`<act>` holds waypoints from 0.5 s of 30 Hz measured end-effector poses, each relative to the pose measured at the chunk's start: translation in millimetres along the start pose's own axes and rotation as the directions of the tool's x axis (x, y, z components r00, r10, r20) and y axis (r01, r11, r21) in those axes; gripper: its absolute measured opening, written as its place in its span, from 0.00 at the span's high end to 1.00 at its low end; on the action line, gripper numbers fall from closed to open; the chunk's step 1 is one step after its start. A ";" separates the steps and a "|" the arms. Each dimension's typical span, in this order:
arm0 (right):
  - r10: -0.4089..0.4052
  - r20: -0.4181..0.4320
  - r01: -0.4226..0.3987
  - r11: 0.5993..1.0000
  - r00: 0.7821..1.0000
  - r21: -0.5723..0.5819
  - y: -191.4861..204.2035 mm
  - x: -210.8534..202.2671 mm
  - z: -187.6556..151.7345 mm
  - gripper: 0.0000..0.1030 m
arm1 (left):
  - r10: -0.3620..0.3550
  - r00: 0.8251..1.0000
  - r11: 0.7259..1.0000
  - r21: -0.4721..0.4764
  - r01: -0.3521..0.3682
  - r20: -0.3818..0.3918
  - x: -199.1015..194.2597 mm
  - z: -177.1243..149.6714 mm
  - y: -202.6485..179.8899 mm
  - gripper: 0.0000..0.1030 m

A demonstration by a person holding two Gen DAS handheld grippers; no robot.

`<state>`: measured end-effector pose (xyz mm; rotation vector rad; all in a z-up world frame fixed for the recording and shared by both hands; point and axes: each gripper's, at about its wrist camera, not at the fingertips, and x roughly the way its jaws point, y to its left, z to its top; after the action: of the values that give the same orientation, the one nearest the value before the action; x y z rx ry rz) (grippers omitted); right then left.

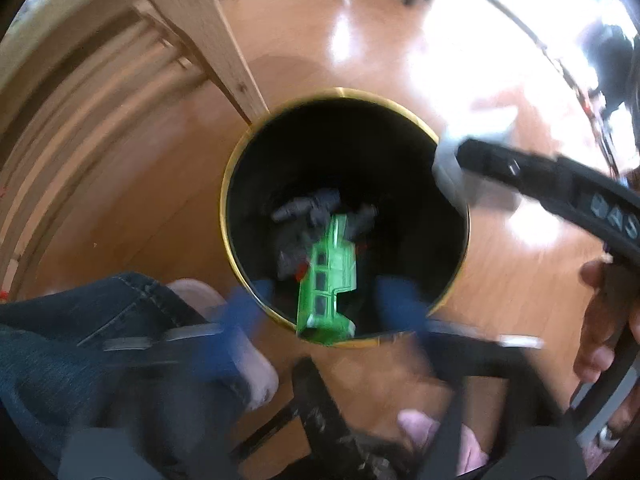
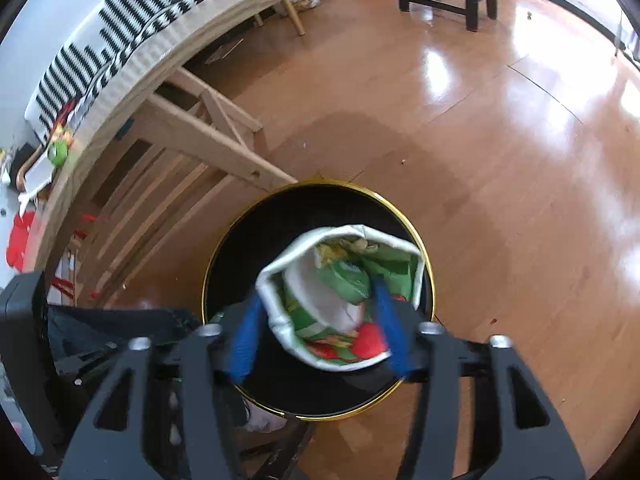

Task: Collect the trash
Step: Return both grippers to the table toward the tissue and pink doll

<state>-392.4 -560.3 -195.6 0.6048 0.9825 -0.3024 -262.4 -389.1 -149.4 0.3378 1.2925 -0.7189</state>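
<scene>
Both grippers hang over a black bin [image 1: 240, 216] with a gold rim that stands on the wood floor.

The left gripper [image 1: 320, 300] has its blue fingers [image 1: 244, 304] spread wide, touching nothing. A green carton [image 1: 326, 280] sits between them at about 6 o'clock of the bin's mouth, blurred and apparently dropping free onto dark scraps [image 1: 304, 216] at the bottom. Its lower end overlaps the near rim in this view, so it could catch there and tip out onto the floor.

The right gripper [image 2: 320, 328] also has its fingers apart. A crumpled paper cup [image 2: 340, 296] printed in green and red lies between them, over the middle of the bin. Its soft wall bulges against the finger at 3 o'clock, and whether the pads still press on it is unclear. If it snags, it may follow the gripper away and fall outside.

A table leg [image 2: 224, 148] stands close at 11 o'clock, and the person's slippered foot [image 1: 240, 344] sits beside the bin at 7 o'clock; a knock from either hand could shift the bin.
</scene>
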 end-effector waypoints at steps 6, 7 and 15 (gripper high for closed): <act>0.022 0.108 -0.025 0.999 0.994 0.031 -3.3 -33.4 14.0 0.06 | -0.078 0.992 0.995 -0.060 0.084 0.098 -52.2 -4.8 16.6 0.06; 0.012 0.124 -0.016 0.999 0.992 0.031 -2.7 -37.9 17.3 0.06 | -0.074 0.988 0.993 -0.080 0.085 0.137 -73.4 -7.9 26.0 0.06; 0.013 0.171 0.006 0.994 0.985 -0.110 71.4 -43.9 61.6 0.06 | 0.252 0.932 0.939 -0.299 -0.170 0.260 -188.2 -17.2 150.5 0.06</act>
<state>-338.0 -541.8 -108.9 0.4714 0.8261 -0.2905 -196.1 -212.0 0.9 0.1359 1.0336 -0.3814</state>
